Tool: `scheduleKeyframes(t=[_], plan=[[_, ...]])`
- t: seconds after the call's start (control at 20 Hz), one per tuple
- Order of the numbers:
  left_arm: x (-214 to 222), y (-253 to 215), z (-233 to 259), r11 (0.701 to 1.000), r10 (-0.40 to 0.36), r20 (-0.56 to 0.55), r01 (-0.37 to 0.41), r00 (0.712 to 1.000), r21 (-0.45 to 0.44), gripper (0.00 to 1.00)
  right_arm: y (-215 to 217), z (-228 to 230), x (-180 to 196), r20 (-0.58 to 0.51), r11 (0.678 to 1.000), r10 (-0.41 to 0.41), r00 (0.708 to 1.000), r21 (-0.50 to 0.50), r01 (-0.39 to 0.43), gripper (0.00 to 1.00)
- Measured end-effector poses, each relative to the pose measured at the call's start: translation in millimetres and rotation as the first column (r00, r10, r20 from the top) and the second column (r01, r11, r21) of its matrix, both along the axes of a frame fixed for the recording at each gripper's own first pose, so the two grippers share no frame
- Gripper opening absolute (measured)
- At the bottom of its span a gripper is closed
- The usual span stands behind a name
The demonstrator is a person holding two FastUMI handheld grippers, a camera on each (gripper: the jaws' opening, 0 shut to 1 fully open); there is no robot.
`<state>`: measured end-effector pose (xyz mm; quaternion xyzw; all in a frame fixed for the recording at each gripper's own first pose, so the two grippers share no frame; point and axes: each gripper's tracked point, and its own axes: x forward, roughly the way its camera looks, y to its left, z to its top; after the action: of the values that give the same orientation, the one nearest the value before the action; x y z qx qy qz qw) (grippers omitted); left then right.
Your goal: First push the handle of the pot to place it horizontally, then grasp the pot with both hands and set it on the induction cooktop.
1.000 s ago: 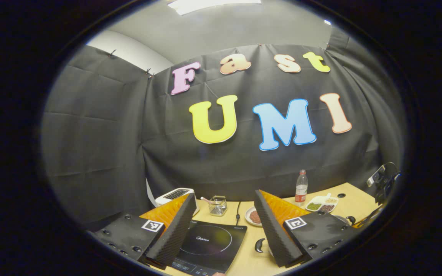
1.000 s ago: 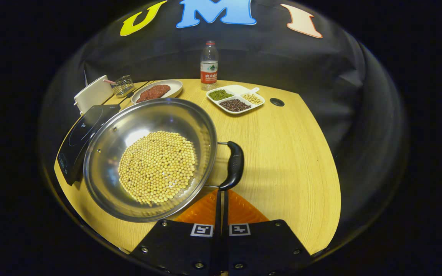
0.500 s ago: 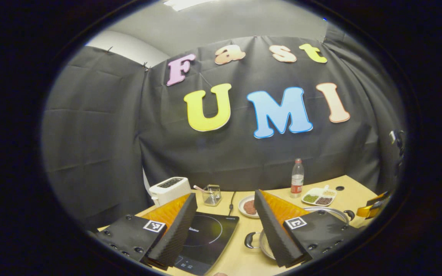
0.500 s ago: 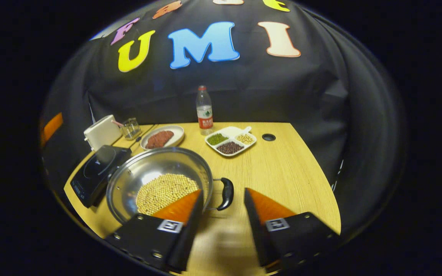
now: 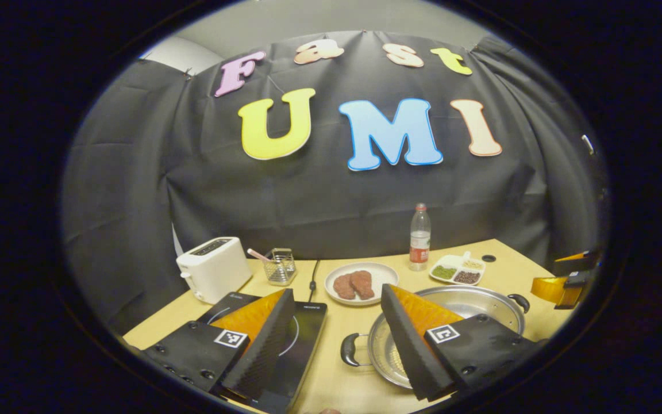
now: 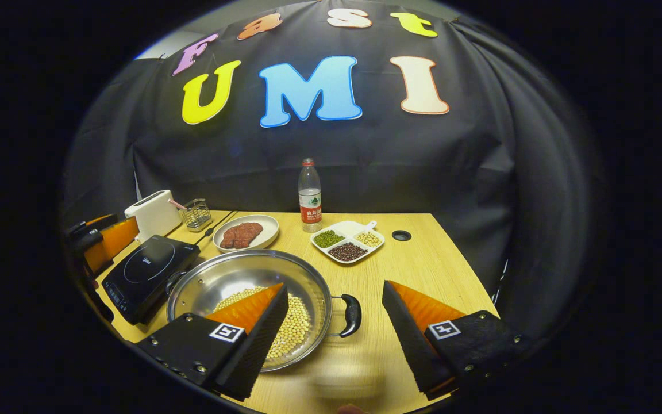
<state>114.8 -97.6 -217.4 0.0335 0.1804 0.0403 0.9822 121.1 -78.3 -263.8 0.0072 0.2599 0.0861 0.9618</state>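
Steel pot point(image 6: 250, 299) sits beside the cooktop point(image 6: 147, 273) near the table's point(image 6: 423, 270) left edge; both grippers point(image 5: 337, 339) point(image 6: 334, 330) gape, empty.

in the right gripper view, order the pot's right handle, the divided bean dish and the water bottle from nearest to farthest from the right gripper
1. pot's right handle, just ahead, between the fingers.
2. divided bean dish, mid-table beyond the pot.
3. water bottle, at the table's back edge.

A white toaster point(image 6: 151, 214) and a wire basket point(image 6: 195, 214) are seen at the bench's point(image 6: 423, 270) back left; a meat plate point(image 6: 246, 233), a water bottle point(image 6: 309, 196) and a divided bean dish point(image 6: 347, 244) are set alongside.
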Motion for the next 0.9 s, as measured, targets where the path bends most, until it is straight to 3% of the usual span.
scheduleKeyframes(t=[0.35,0.9], plan=[[17,-5,-67,0.997,-0.055,-0.133,0.047,0.990,-0.059,0.98,5,-31,10,-0.068,0.999,-0.049,0.996,-0.023,0.048,1.00],[24,-6,-154,0.993,-0.073,-0.329,0.039,0.941,-0.107,0.98,13,-87,21,-0.197,0.998,-0.059,0.979,-0.035,0.053,1.00]])
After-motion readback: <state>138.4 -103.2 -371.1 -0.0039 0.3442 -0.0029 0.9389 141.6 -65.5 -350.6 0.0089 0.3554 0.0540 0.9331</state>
